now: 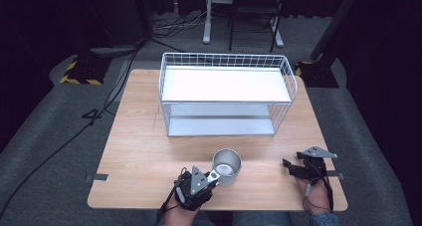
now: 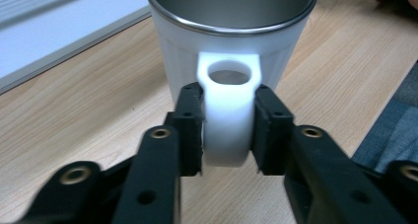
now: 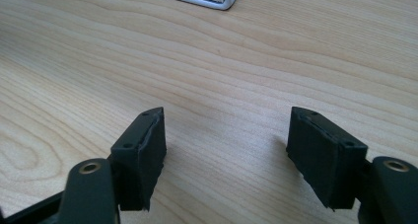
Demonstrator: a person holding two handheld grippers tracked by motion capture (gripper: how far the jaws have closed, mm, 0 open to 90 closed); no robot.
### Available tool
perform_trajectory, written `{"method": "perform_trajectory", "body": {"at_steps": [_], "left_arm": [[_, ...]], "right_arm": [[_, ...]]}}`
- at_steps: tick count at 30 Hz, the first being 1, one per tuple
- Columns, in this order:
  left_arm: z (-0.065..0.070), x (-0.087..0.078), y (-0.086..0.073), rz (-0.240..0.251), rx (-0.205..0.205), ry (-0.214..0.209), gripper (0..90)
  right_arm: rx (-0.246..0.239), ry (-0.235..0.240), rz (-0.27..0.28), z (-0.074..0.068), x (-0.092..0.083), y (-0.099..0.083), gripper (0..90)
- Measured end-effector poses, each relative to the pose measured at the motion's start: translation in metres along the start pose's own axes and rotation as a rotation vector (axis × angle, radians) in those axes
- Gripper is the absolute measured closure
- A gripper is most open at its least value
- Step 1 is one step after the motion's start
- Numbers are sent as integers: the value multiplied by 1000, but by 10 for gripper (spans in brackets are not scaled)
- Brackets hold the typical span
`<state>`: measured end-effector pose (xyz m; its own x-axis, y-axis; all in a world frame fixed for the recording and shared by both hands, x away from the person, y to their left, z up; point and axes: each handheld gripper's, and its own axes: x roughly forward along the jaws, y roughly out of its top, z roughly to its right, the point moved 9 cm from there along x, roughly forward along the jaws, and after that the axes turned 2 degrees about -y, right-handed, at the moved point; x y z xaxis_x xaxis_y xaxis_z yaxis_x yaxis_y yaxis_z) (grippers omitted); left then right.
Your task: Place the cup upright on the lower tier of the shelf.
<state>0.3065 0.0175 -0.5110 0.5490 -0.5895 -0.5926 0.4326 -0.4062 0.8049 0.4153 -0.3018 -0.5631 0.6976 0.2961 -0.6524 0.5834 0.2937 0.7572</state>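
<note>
Left claw [image 1: 213, 176] clamped, right claw [image 1: 290, 167] agape

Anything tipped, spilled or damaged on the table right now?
Nothing stands out. The white metal-rimmed mug stands upright with the left tool shut on its handle, the white wire two-shelf rack sits square, and the right tool is open over bare wood.

Left claw [image 1: 211, 176] gripping mug [image 1: 227, 167], rack [image 1: 226, 92] behind

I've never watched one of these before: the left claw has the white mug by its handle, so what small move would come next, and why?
Probably a gentle lift straight up. The left gripper is already clamped on the handle of the white steel-rimmed mug, which stands on the wooden table, with the white wire two-shelf rack just beyond it, a likely destination. The right gripper is open, holding nothing.
</note>
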Motion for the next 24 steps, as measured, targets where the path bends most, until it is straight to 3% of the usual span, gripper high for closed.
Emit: {"method": "perform_trajectory", "body": {"at_steps": [7, 16, 24], "left_arm": [[1, 0, 1, -4, 13, -19, 713], [3, -4, 8, 38, 13, -43, 716], [-6, -5, 22, 65, -4, -42, 716]], "right_arm": [[-1, -4, 3, 0, -1, 0, 313], [-1, -5, 2, 0, -1, -1, 311], [0, -5, 2, 0, -1, -1, 309]]}}
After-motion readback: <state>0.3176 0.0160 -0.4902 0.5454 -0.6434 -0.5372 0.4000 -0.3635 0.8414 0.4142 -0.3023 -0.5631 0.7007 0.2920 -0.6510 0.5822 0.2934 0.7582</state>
